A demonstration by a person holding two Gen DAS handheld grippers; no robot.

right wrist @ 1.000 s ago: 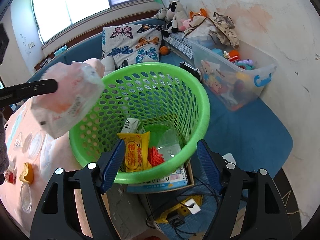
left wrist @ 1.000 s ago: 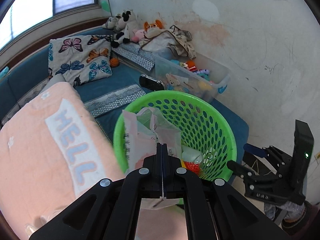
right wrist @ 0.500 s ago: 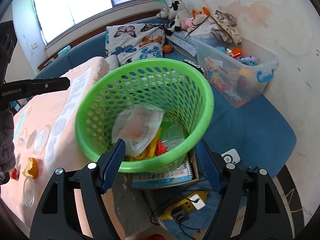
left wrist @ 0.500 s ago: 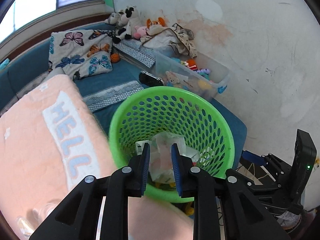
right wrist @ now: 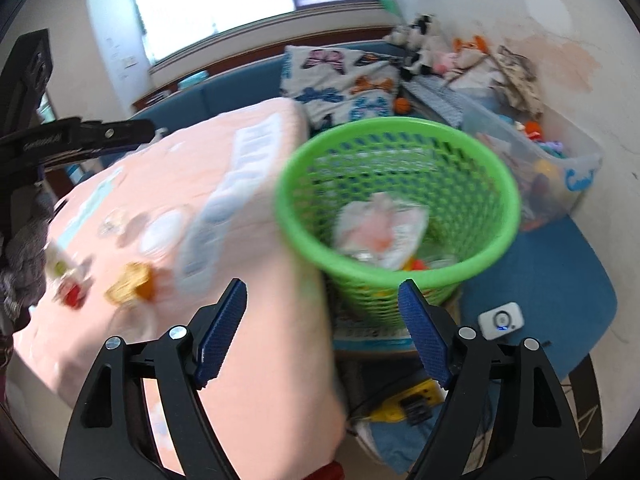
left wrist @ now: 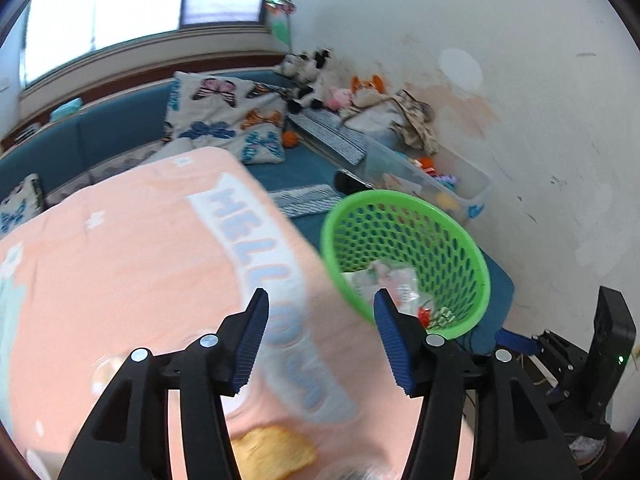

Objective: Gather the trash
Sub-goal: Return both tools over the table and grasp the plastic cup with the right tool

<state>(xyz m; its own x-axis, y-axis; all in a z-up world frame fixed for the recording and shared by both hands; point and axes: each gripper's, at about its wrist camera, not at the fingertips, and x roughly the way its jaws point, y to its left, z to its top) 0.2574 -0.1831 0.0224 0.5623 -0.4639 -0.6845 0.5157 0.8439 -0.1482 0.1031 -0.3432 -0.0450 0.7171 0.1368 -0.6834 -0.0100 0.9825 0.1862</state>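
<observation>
In the right wrist view, the left gripper (right wrist: 80, 136) reaches in from the left edge as a dark arm above the pink blanket (right wrist: 240, 240). On that blanket, toward its left side, lie blurred bits of trash: a red scrap (right wrist: 72, 294) and a yellow wrapper (right wrist: 130, 286). Nearer the camera, the right gripper (right wrist: 322, 326) has its blue pads spread, its jaws having just been opening, with nothing between them. To the right stands the green basket (right wrist: 400, 130), and a pale plastic bag (right wrist: 380, 232) lies inside it on other rubbish. In the left wrist view, the left gripper (left wrist: 320, 336) is likewise spread and empty, its jaws having just been opening, over the blanket (left wrist: 140, 240), with the basket (left wrist: 404, 200) to its right.
</observation>
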